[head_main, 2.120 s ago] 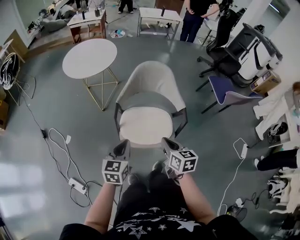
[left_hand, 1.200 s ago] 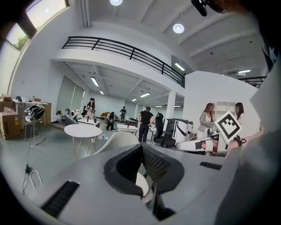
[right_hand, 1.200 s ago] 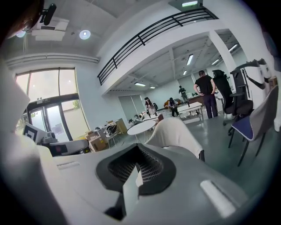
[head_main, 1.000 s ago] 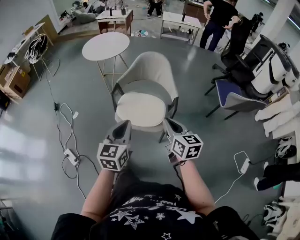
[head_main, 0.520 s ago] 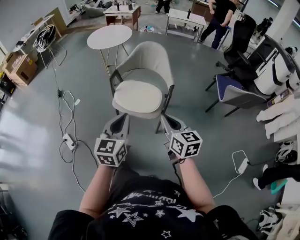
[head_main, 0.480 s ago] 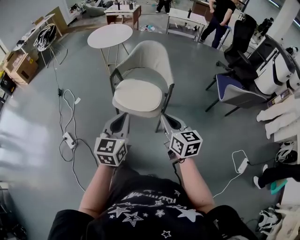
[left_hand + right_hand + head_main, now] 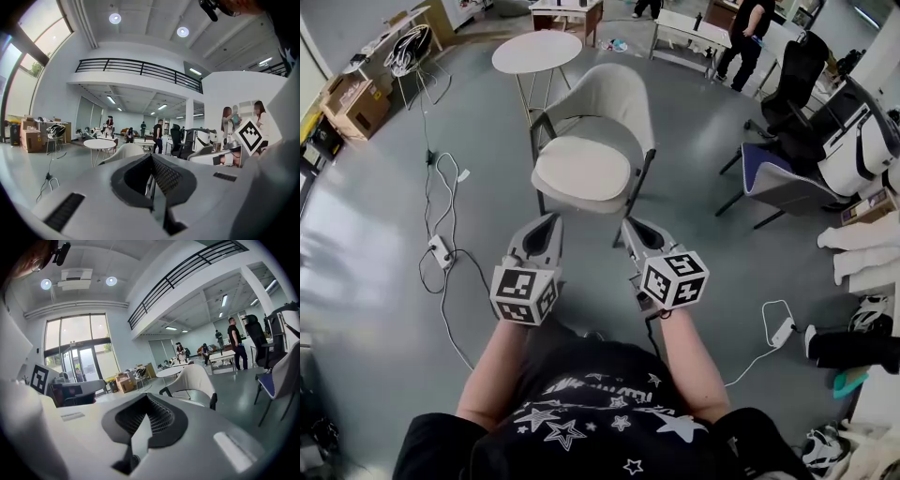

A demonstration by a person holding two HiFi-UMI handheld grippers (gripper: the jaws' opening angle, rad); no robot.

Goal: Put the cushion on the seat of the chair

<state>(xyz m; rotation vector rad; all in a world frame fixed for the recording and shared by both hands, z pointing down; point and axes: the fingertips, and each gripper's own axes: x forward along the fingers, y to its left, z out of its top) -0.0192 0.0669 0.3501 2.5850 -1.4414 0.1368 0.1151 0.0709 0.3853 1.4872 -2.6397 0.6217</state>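
The cushion (image 7: 581, 170) is seen lying flat on the seat of the chair (image 7: 607, 94), filling it up to the backrest, so the placing is judged done. The left tool (image 7: 549, 221) and the right tool (image 7: 631, 228) are held over the floor (image 7: 375, 244), near the seat's front edge but apart from it, each with jaws together and nothing between them. Little is judged left, at most a check that the cushion sits square

We see matt beige cloth on cushion (image 7: 581, 171) & chair (image 7: 609, 94), dark metal legs; floor (image 7: 375, 234) smooth, semi-gloss; round table (image 7: 536, 52) w/ smooth white top, thin metal frame.
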